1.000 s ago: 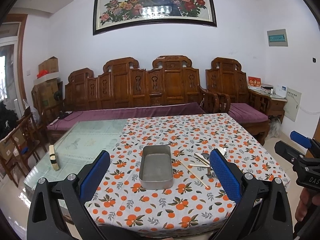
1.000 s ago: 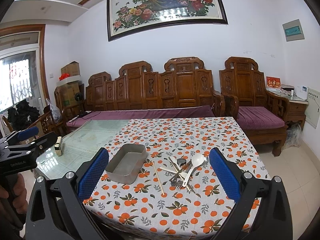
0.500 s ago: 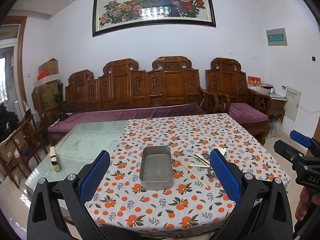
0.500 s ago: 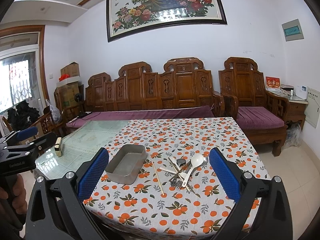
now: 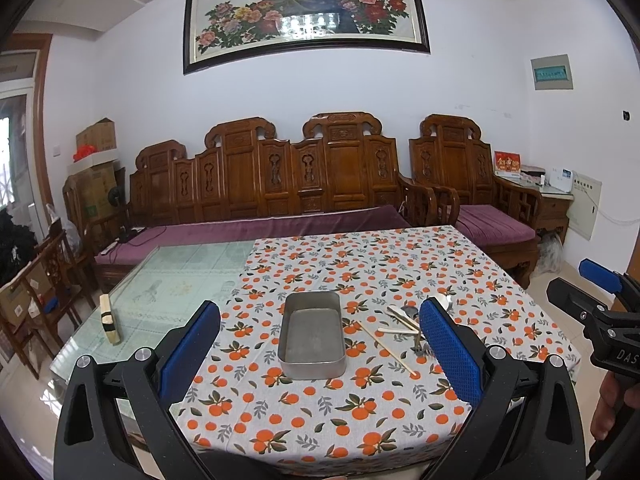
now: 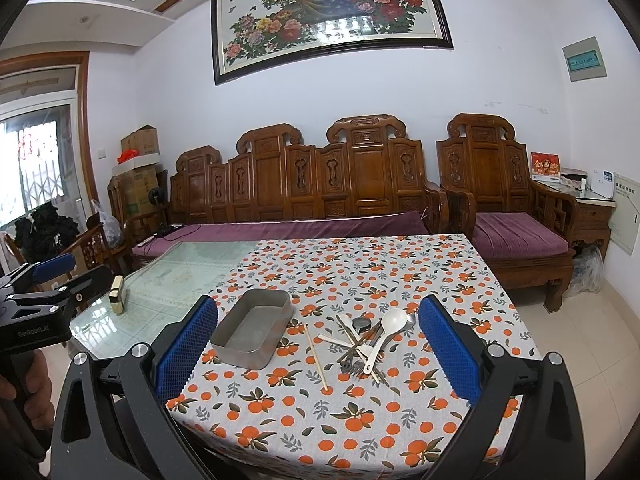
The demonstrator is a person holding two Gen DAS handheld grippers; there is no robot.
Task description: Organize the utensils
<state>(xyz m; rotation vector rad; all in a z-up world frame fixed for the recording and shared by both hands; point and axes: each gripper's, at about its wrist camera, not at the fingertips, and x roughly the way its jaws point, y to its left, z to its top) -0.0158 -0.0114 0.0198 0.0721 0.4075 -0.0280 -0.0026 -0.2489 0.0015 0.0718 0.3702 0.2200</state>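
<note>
Left gripper (image 5: 320,352) and right gripper (image 6: 318,350), both held above the table's near edge with blue-padded fingers spread wide and nothing between them. Metal tray (image 6: 253,327), empty, on the orange-print tablecloth (image 6: 360,268). At its 3 o'clock, apart from it, a single chopstick (image 6: 316,356); further toward 3 o'clock, a loose pile of utensils topped by a white spoon (image 6: 386,334), with forks (image 6: 352,366) crossing beneath.
</note>
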